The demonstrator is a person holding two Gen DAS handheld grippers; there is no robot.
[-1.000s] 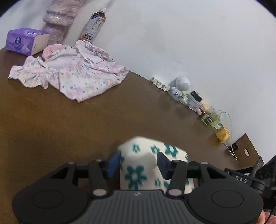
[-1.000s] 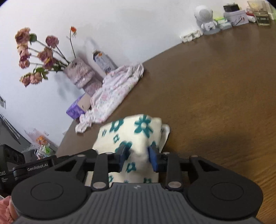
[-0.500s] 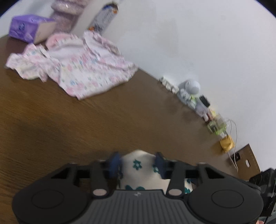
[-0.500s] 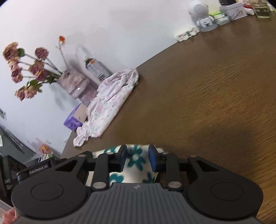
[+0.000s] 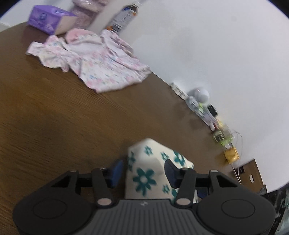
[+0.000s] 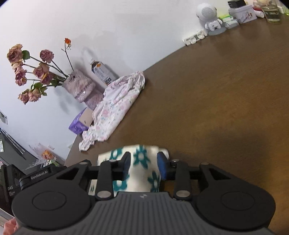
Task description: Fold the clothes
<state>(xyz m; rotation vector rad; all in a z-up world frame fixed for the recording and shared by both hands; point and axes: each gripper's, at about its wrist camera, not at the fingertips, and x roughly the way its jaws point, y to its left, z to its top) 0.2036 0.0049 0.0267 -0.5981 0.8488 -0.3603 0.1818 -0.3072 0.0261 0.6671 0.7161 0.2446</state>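
A folded white cloth with teal flowers (image 5: 144, 168) stands bunched on the brown table (image 5: 54, 130), close to both cameras. My left gripper (image 5: 143, 170) straddles it. Its jaws are opening: the left pad stands just off the fabric and the right pad lies against it. In the right wrist view the same cloth (image 6: 142, 162) fills the gap of my right gripper (image 6: 143, 163). Both blue pads touch it while these jaws are opening too. A crumpled pink floral garment (image 5: 94, 61) (image 6: 115, 106) lies at the table's far edge.
By the wall stand a purple tissue box (image 5: 48, 19), a drink bottle (image 6: 102, 72) and a vase of dried roses (image 6: 77, 86). A white speaker figure (image 6: 207, 16), a tin, a glass and small gadgets line the far right edge. Bare wood lies between the cloths.
Half a second ago both grippers sat lower over the cloth with narrower jaws. Now both jaws are wider, the cloth stands taller between them, and the left view has rolled slightly.
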